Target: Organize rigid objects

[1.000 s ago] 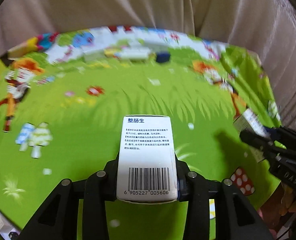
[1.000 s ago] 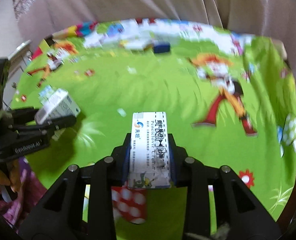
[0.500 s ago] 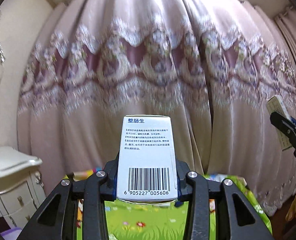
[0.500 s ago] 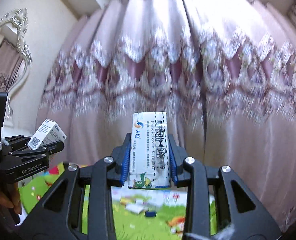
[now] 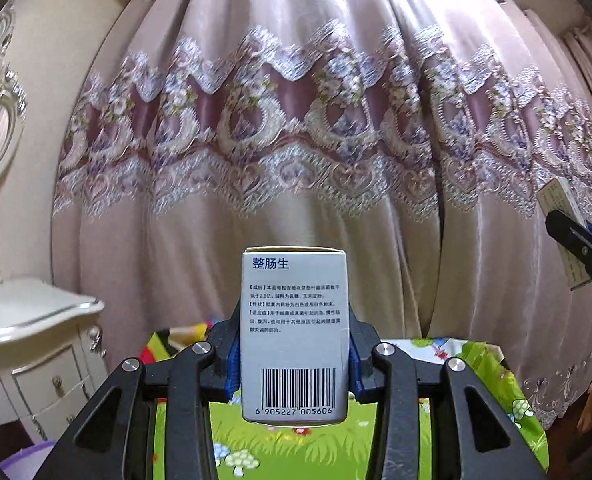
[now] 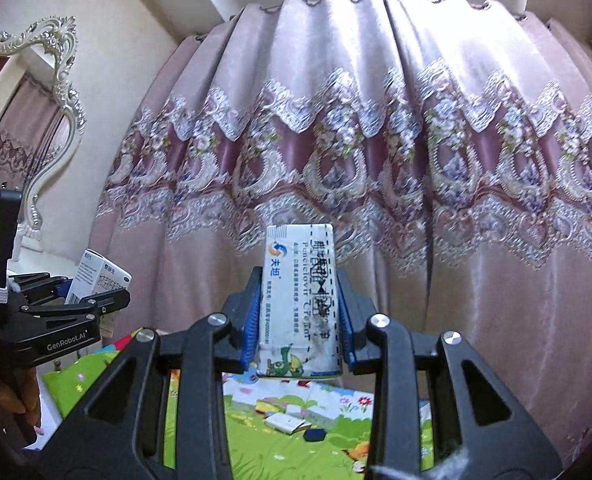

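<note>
Left tongs: closed on a white medicine box, blue pads pressed to its two narrow sides. Box stands upright in the grip, barcode at the near end, blue Chinese heading at the far end. Held in the air, clear of the play mat, raised in front of the curtain.

Right tongs: closed on a narrower white carton, blue pads clamped on its long sides. Carton upright, an orange-and-blue logo near the top, a green cartoon figure at the near end, dark print smudged down the middle. Also in the air before the curtain.

Each pair shows in the other's view: left tongs with its box at the left edge of the right wrist view, right tongs with its carton at the right edge of the left wrist view. A person's fingers show below the left tool.

Landmark, the curtain: pink, pleated, a band of lace and floral embroidery across it. Below its hem lies the green cartoon play mat, with a few small boxes lying near the hem. To the curtain's left, a white carved dresser with drawers, and above it a silver-framed mirror.
</note>
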Action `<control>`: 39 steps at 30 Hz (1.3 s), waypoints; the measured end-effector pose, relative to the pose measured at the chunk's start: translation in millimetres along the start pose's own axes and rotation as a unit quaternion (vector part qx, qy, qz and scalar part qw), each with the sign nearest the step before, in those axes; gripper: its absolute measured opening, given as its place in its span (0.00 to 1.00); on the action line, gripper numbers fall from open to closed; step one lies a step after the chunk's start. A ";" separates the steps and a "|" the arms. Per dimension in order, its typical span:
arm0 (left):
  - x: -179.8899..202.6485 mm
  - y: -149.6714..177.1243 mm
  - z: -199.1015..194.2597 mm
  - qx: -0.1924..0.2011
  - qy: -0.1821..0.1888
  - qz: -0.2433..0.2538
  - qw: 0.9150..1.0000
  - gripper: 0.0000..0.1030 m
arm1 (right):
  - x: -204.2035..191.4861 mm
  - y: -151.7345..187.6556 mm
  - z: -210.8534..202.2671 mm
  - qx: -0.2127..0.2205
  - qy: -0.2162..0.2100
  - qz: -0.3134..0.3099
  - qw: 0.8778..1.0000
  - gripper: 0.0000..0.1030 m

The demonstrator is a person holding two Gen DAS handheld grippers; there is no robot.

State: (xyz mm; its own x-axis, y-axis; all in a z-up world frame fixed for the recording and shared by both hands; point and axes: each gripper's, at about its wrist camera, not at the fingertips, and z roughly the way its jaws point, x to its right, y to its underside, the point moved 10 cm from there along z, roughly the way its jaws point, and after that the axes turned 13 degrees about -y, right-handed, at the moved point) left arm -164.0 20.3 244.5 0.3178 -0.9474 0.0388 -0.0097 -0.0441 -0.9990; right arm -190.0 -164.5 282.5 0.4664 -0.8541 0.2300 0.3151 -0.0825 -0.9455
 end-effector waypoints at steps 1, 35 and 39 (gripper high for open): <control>-5.3 3.8 1.9 -0.008 -0.004 -0.002 1.000 0.40 | -3.7 2.8 3.1 -0.005 -0.008 0.004 1.000 0.36; -202.1 154.8 -11.4 -0.211 -0.150 -0.073 0.963 0.40 | -240.9 112.2 80.9 -0.196 -0.344 0.013 0.918 0.36; -227.3 182.4 -21.6 -0.239 -0.175 -0.088 0.951 0.40 | -271.7 124.0 86.9 -0.217 -0.381 0.001 0.899 0.36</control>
State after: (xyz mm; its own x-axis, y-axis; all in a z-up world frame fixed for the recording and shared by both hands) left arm -258.5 220.7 54.0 0.6490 -0.7526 0.1110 -0.3313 -0.4109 -0.8494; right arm -205.8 102.0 122.9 0.9491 -0.2692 0.1635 0.0388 -0.4151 -0.9090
